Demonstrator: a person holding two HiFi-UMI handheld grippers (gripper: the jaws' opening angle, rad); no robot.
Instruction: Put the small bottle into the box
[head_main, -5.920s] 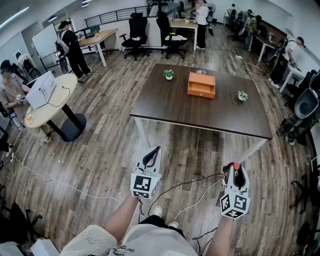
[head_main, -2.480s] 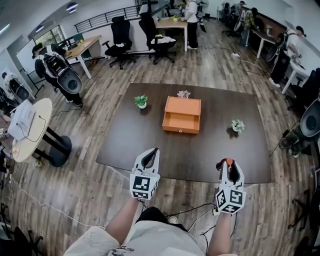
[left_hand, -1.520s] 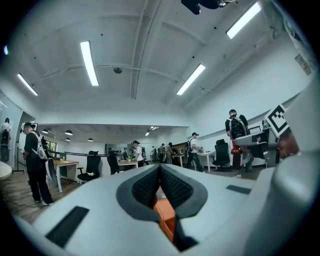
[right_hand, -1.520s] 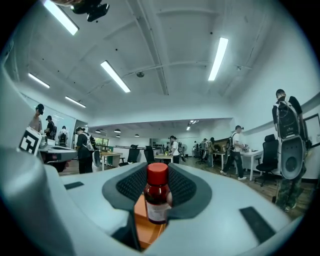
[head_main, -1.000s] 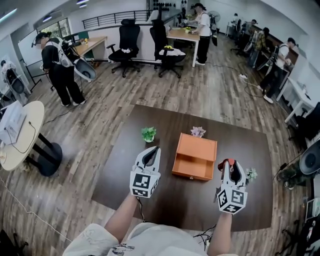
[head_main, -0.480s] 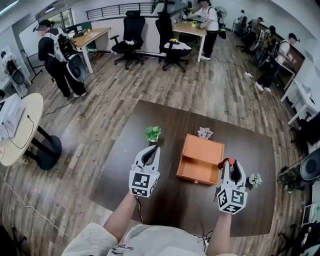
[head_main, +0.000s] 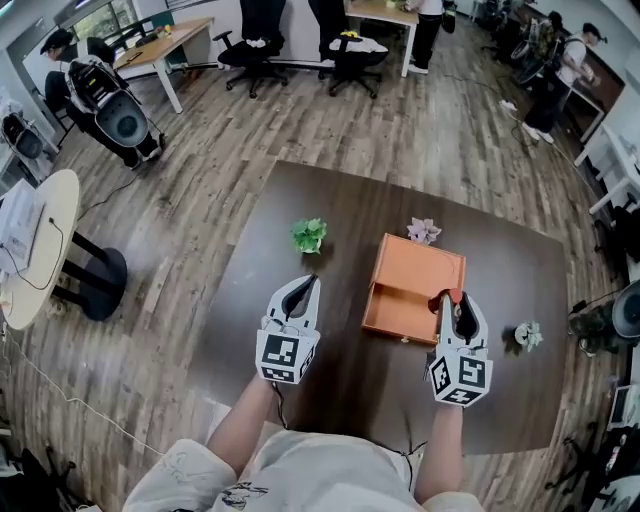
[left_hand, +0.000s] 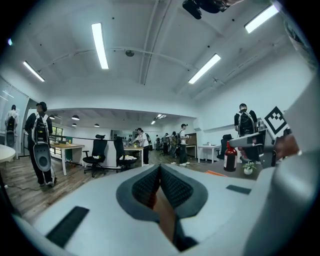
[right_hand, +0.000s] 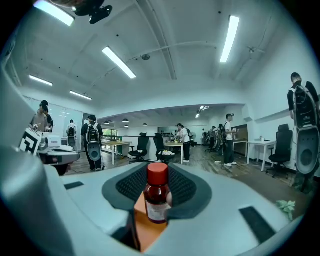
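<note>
Head view: a dark brown table (head_main: 340, 200) carries an orange box (head_main: 415, 275) with its near part open, a green potted plant (head_main: 309, 235) to its left, a pale pink plant (head_main: 424, 230) just behind it, and a small plant (head_main: 527, 335) near the right edge; the right gripper (head_main: 455, 305) sits at the box's near right corner and clamps a small bottle (head_main: 446, 297) whose red cap shows between the jaws; the left gripper (head_main: 308, 287) is over the table, left of the box and apart from it; each gripper bears a cube with black-and-white square markers, and no letters can be read on them.

Right gripper view: the dark ribbed pads press on both sides of the bottle, which stands upright; it is dark brown glass with a red screw cap and a pale label; the print on that label is too small to read; the orange of the box shows directly beneath the bottle.

Left gripper view: the jaws are closed together, tip to tip, with nothing between them; off to the right the other gripper and its red-capped bottle are visible.

Around the table: wood-pattern floor, office chairs, desks, and people standing well apart.
</note>
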